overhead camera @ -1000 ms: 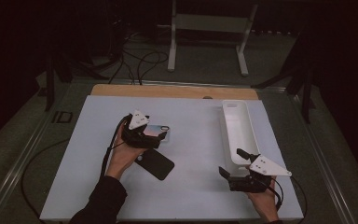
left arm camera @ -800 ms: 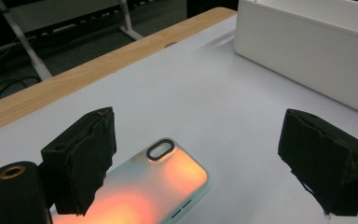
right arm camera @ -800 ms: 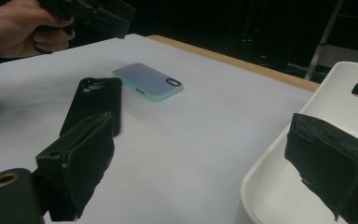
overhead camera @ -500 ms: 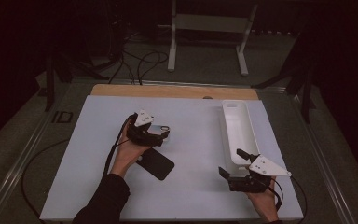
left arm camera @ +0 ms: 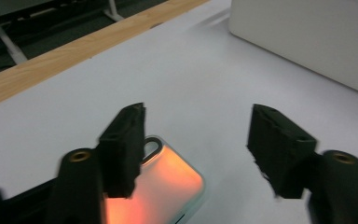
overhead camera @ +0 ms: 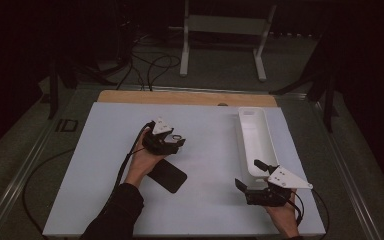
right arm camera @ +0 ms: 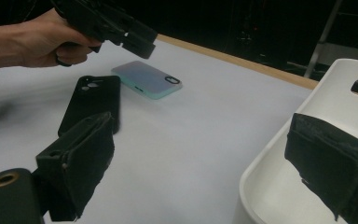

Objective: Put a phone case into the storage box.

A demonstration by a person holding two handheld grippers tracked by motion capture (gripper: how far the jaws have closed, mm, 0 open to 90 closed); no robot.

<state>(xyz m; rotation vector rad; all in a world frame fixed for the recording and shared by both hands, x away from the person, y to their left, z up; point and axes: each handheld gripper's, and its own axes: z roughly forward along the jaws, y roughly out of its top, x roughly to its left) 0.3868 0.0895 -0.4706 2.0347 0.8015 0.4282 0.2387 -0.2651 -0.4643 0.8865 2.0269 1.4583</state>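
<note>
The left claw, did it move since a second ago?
Yes. The left claw slid a little toward the near edge of the table, closer to the black phone case. Its jaws have just been closing, not yet gripping the light phone case below.

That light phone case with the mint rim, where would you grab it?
Probably across its two long edges near the middle, coming down from above. The light phone case lies flat on the table, so only its thin rim offers grip. The left tongs hang over its end, jaws half closed, not yet pressing it.
</note>
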